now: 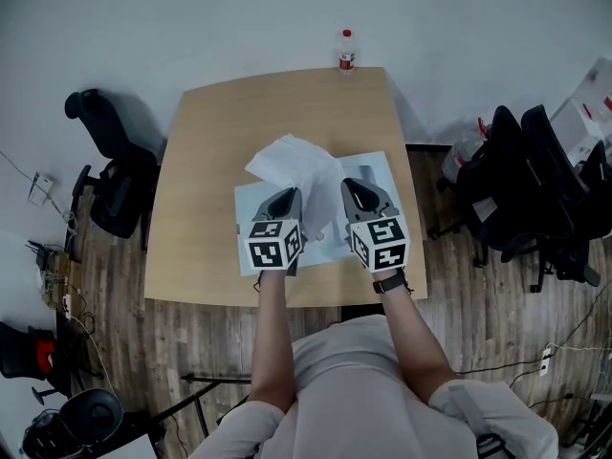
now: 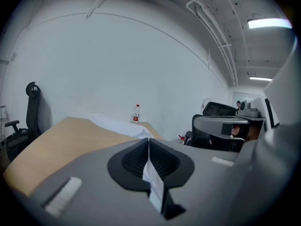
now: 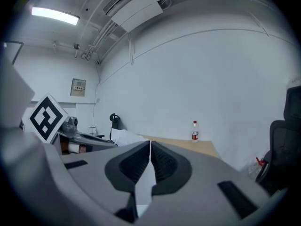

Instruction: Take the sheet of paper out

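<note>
We see a plain white wall [image 2: 117, 65], a dark wood-plank floor [image 1: 478, 295], black office chairs [image 1: 115, 185] either side of the light wooden surface [image 1: 210, 161], and a bright ceiling strip light [image 3: 55, 15].

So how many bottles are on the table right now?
1. The bottle stands at the far edge of the table, beyond the raised sheet of paper. That sheet could hide something small behind it.

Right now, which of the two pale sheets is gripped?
The white rumpled sheet of paper, pinched by left gripper and right gripper; the pale blue sheet lies flat on the table.
</note>
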### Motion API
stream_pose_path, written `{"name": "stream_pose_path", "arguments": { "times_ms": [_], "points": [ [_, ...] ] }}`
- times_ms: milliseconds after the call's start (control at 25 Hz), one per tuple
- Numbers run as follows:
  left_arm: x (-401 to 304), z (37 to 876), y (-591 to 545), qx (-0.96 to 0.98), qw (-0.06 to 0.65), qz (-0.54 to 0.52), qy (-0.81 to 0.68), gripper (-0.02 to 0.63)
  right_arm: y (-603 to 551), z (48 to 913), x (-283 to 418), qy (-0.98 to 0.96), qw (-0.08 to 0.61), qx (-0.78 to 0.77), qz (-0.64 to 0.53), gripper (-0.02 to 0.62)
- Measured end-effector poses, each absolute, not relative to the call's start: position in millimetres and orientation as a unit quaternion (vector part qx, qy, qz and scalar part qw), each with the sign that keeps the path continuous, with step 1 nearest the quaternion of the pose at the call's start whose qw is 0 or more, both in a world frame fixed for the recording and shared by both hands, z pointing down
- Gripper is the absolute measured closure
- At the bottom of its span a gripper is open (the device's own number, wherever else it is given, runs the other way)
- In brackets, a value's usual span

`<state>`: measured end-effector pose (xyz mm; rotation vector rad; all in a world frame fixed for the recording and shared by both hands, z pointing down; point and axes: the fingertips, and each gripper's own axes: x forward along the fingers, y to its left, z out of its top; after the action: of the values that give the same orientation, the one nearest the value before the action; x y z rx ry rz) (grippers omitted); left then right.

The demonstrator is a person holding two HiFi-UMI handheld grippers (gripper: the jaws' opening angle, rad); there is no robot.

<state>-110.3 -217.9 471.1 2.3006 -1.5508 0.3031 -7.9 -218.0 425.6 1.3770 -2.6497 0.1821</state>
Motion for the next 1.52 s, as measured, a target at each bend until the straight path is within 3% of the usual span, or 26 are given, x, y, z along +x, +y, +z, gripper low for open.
{"name": "stream_pose_path", "arguments": {
  "times_ms": [600, 1520],
  "points": [
    [-107.1, 403.3, -217.4, 0.808, 0.09, 0.071, -0.578, 0.594, -215.0, 385.2, 5.6, -0.877, 0.045, 0.478, 0.028, 0.581],
    [-101.5, 384.2, -215.0, 0.81, 0.067, 0.036, -0.581, 0.594, -212.4, 378.7, 18.1, -0.869, 0.063, 0.49, 0.0, 0.581]
  ]
}}
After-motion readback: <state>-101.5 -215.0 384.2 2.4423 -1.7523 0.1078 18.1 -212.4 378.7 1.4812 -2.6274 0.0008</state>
